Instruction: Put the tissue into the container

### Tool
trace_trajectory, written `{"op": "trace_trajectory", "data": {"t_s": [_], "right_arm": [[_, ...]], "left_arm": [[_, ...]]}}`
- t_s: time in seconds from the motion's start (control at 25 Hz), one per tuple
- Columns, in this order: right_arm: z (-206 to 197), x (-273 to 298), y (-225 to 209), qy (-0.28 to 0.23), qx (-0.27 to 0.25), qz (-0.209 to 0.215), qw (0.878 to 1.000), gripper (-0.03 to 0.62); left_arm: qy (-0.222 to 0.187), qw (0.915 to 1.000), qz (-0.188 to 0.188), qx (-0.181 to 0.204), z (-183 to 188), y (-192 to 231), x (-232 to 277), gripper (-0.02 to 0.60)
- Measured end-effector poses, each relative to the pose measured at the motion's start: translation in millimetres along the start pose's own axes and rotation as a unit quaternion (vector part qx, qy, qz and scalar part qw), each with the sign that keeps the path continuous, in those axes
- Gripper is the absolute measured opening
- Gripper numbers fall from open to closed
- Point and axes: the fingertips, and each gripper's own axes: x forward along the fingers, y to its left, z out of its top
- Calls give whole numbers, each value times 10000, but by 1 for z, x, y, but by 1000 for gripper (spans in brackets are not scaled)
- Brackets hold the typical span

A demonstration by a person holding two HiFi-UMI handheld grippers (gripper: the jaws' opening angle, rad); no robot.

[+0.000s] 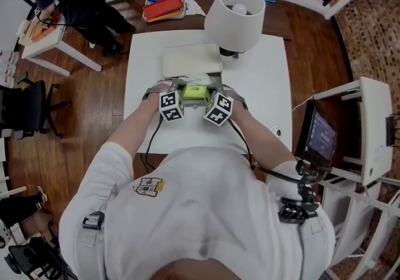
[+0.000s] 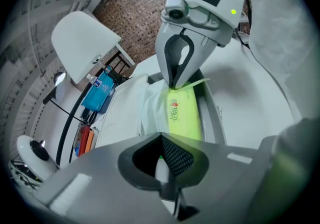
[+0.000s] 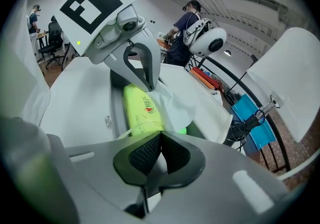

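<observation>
The green tissue pack (image 2: pixel 185 113) lies inside the gray container (image 2: pixel 216 118) on the white counter (image 1: pixel 262 85), and a crumpled white sheet (image 3: pixel 175 105) pokes up along one side of it. The left hand-held gripper (image 2: pixel 161 140) has its jaws pressed tight together, with its tips down at one end of the pack, right by the white sheet. The right hand-held gripper (image 3: pixel 159 135) is at the other end, with its jaws squeezed shut on a thin green flap of the pack.
</observation>
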Motion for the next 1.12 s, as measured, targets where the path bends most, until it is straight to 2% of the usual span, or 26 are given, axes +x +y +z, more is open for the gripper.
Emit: {"op": "trace_trajectory", "data": {"t_s": [0.08, 0.2, 0.36, 0.6, 0.8, 1.12], "right_arm": [[0, -1, -1, -15, 6, -11, 10000, 2], [1, -6, -4, -114, 131, -83, 9998, 5], [10, -21, -13, -380, 190, -306, 9986, 5], [12, -54, -14, -731, 402, -554, 9950, 6], [2, -82, 5, -976, 530, -626, 9918, 6], [-49, -114, 66, -844, 803, -273, 9928, 6]], "left_arm": [[-47, 10000, 77, -13, 1, 2, -3, 0], [-226, 9991, 272, -238, 5, 8, -10, 15], [-469, 9965, 398, -559, 8, 13, -28, 126], [-902, 9881, 726, -1013, 19, 5, -67, 133], [-1161, 9810, 798, -1332, 27, -28, -93, 133], [-1116, 9742, 334, -1936, 16, -118, -109, 133]]}}
